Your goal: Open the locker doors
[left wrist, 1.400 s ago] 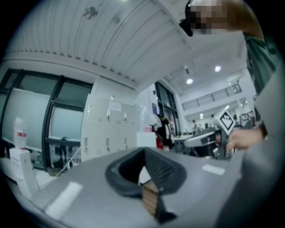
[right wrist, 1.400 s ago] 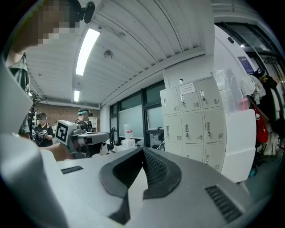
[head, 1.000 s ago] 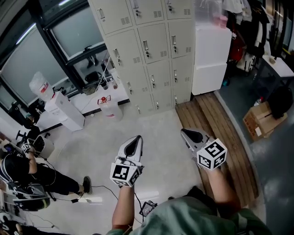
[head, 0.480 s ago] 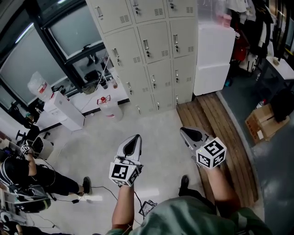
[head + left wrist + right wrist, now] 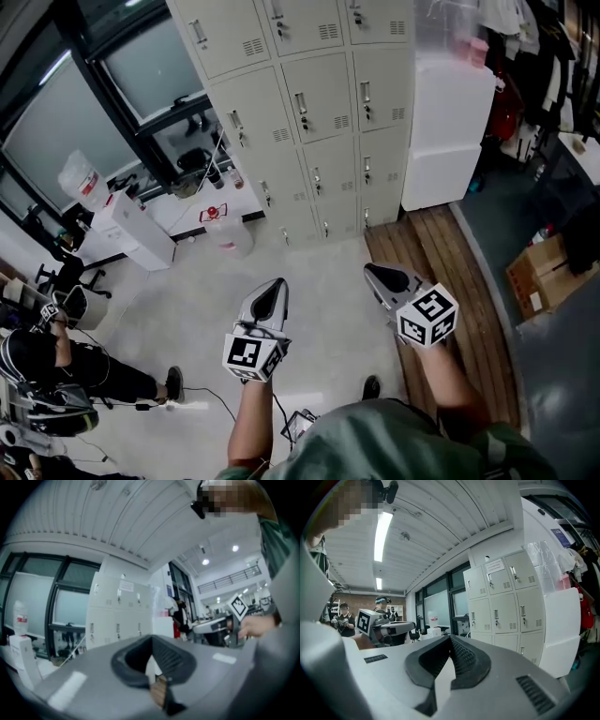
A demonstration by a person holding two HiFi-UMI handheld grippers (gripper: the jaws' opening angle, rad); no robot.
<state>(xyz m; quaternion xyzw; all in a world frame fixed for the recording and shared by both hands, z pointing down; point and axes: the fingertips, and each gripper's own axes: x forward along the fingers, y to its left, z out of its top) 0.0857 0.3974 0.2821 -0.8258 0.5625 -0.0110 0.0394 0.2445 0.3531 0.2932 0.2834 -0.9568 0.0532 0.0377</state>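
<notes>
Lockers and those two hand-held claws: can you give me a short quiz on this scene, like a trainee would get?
1. True or false: one door of the lockers already stands open.
2. What is between the jaws of the right gripper? A) a key B) nothing, they are shut C) a door handle
3. In the head view, which shows nearer the wooden planks: the left gripper or the right?
Key: 1 false; 2 B; 3 the right.
</notes>
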